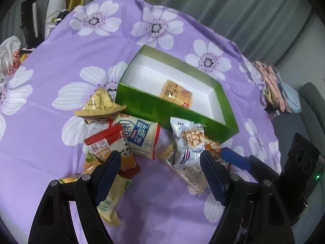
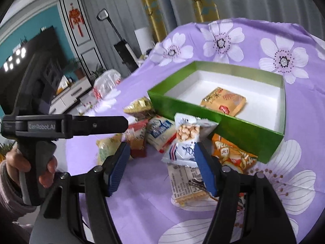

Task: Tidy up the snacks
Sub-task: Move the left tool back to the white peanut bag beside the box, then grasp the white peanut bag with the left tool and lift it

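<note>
1 packet (image 1: 176,95) in green box (image 1: 162,109), both grippers seemingly open

Right tool (image 2: 160,168) open, nothing gripped. White peanut packet (image 2: 186,142) just ahead, against its right finger. Green box (image 2: 239,130) beyond, holding one orange packet (image 2: 223,101). Left tool (image 2: 67,126) at left, hand-held.

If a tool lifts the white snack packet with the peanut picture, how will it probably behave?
The white packet looks puffed and crinkled, so it is probably light and floppy, bending beyond the pinch. Its film appears glossy, so it may slip. It leans on the green box and other packets, so lifting it could shift them.
</note>
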Action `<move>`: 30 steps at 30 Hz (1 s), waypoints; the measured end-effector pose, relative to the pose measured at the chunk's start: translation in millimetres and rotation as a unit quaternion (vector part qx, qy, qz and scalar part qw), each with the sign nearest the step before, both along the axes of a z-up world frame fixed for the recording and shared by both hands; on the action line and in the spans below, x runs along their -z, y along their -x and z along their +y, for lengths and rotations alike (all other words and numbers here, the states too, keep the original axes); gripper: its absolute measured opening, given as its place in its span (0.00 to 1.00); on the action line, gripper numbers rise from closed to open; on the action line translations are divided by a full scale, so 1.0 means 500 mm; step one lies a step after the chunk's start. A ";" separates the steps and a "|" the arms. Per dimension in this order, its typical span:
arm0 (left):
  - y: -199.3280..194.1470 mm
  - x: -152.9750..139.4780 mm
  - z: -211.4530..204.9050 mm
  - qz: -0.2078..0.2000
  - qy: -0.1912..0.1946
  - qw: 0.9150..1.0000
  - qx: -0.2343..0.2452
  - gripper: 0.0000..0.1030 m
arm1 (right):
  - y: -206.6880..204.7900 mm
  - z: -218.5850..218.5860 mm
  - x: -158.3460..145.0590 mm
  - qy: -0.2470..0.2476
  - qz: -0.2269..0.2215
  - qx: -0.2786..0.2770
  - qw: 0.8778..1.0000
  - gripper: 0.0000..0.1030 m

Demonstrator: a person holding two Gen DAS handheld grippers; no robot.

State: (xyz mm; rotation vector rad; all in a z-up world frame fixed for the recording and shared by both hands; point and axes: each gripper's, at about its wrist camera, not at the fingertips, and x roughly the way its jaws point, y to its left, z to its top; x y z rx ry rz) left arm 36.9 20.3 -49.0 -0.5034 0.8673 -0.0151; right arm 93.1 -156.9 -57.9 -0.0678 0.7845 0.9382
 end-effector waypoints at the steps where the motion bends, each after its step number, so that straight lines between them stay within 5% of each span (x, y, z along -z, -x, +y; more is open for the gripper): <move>1: -0.003 0.005 -0.002 0.001 0.004 1.000 0.004 0.77 | -0.003 0.000 0.003 -0.001 0.005 0.001 1.000 0.65; 17: -0.063 0.052 -0.010 -0.008 0.053 0.998 0.038 0.77 | -0.008 0.033 0.016 0.003 0.010 -0.008 1.000 0.65; 30: -0.094 0.057 -0.058 -0.021 0.011 0.996 0.088 0.77 | -0.020 0.043 0.016 0.030 -0.006 0.013 0.999 0.63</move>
